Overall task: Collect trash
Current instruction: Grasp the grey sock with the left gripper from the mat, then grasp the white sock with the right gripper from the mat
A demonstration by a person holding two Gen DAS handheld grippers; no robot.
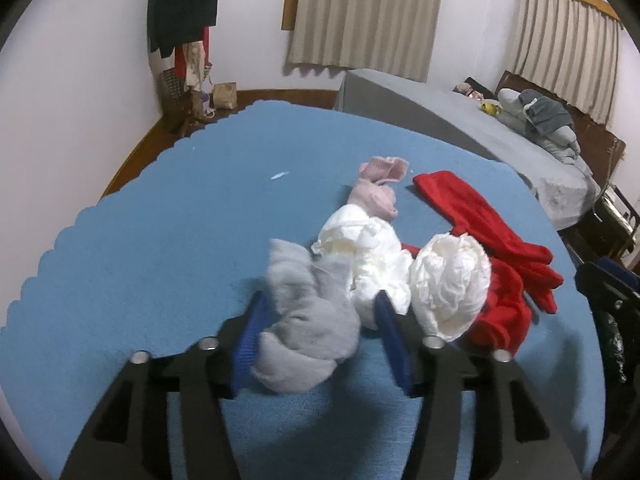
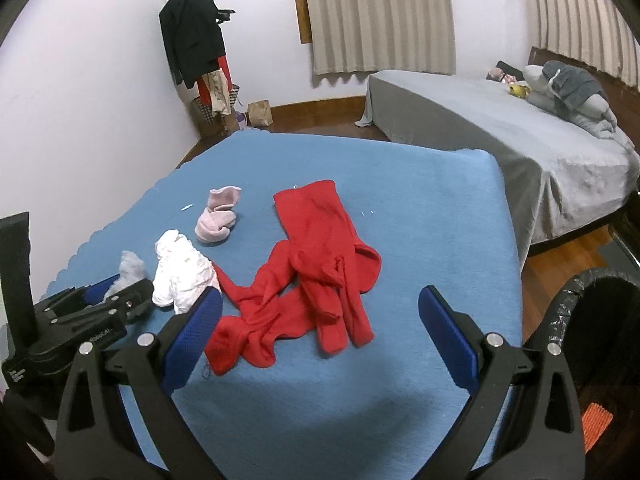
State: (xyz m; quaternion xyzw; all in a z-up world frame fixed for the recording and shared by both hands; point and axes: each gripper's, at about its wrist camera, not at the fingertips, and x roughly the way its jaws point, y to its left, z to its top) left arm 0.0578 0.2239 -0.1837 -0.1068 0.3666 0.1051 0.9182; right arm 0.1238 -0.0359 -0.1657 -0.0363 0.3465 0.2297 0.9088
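**Gray wad between left pads**

Left hand-held gripper (image 1: 320, 344) spread around a gray wad (image 1: 308, 332) on the blue blanket (image 1: 160, 240); contact unclear. White crumpled paper (image 1: 368, 256) just beyond. Right hand-held gripper (image 2: 320, 320) spread, empty, above red garment (image 2: 316, 272).

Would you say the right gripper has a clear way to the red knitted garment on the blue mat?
Probably yes: the right gripper is open above the red knitted garment, with nothing between.

Both my wrist cams tilt down over the blue blanket (image 2: 360, 400), facing the far curtained wall. Left cam sits close on the white wads (image 1: 448, 280); right cam sits further right. Both share the red garment (image 2: 316, 280), the pink socks (image 1: 378, 188) and the bed (image 2: 520, 140).
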